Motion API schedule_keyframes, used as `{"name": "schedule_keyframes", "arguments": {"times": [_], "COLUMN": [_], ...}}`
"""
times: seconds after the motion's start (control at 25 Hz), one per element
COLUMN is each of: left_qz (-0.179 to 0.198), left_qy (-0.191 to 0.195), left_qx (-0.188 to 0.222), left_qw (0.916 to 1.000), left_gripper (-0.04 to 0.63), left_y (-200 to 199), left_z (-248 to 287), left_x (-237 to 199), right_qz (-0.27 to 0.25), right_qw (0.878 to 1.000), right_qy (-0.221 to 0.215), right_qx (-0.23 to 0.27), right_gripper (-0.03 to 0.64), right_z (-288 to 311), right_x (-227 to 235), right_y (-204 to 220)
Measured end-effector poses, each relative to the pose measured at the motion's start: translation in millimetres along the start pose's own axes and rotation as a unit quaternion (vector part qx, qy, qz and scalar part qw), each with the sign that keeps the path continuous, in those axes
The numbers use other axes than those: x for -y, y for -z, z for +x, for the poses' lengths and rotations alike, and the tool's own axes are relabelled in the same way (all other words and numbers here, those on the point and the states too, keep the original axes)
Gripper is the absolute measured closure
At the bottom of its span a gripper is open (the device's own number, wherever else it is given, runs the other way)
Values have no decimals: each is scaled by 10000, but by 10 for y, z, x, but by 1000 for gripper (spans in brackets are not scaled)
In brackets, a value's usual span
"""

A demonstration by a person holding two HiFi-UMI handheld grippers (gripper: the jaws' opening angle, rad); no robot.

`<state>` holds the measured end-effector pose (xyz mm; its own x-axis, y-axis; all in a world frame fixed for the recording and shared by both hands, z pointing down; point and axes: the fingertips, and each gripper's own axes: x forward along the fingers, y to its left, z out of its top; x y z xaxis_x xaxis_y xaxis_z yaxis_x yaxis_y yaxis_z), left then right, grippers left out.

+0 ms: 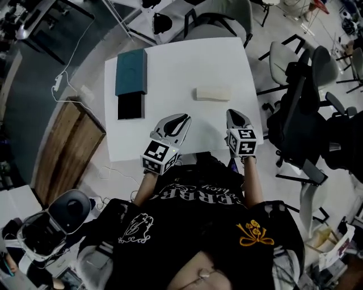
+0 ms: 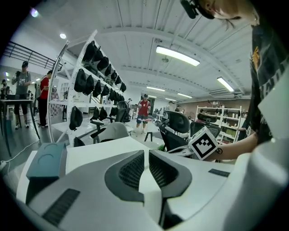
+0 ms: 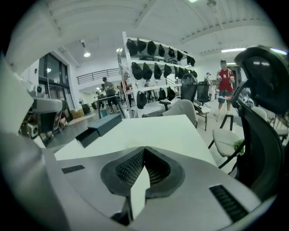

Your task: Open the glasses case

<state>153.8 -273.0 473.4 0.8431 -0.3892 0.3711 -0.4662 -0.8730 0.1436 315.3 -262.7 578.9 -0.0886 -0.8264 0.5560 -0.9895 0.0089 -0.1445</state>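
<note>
A cream oblong glasses case [image 1: 213,93] lies shut on the white table [image 1: 170,73], right of centre. Both grippers hover over the table's near edge, short of the case. My left gripper [image 1: 182,118] [image 2: 146,152] points toward the table's middle, its dark pads almost touching with nothing between them. My right gripper [image 1: 233,113] [image 3: 144,148] sits just near-right of the case, fingertips closed together and empty. Neither gripper view shows the case. The right gripper's marker cube [image 2: 204,143] shows in the left gripper view.
A teal box [image 1: 131,71] [image 2: 45,160] [image 3: 106,124] with a black tray [image 1: 130,105] [image 3: 88,136] slid out lies at the table's left. Dark office chairs [image 1: 306,107] crowd the right side. A wooden board [image 1: 65,147] leans at the left, and a grey chair [image 1: 218,17] stands beyond the far edge.
</note>
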Motion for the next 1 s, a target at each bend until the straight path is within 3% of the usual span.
{"name": "schedule_keyframes", "arguments": {"times": [0.2, 0.4, 0.52, 0.84, 0.92, 1.0], "left_qz": [-32, -100, -170, -326, -362, -391], "left_qy": [-353, -599, -716, -934, -980, -1016], "left_qx": [-158, -247, -247, -270, -265, -252], "left_qw": [9992, 9978, 9970, 9947, 9942, 9937], "left_gripper": [551, 551, 551, 551, 551, 551], "left_y": [-10, -25, -22, 24, 32, 38], "left_z": [149, 231, 236, 240, 241, 246], "left_x": [-43, -126, -171, -231, -247, -260], "right_qz": [-1404, -2750, -3083, -4157, -4262, -4193], "right_qw": [9894, 9576, 9438, 8980, 8938, 8978], "right_qy": [-200, -575, -784, -754, -667, -633], "right_qx": [-308, -633, -895, -1225, -1225, -1193], "right_gripper": [601, 582, 537, 453, 460, 488], "right_z": [313, 705, 863, 1080, 1102, 1104], "right_x": [189, 260, 258, 265, 284, 299], "right_y": [-86, 1, 127, 337, 341, 315]}}
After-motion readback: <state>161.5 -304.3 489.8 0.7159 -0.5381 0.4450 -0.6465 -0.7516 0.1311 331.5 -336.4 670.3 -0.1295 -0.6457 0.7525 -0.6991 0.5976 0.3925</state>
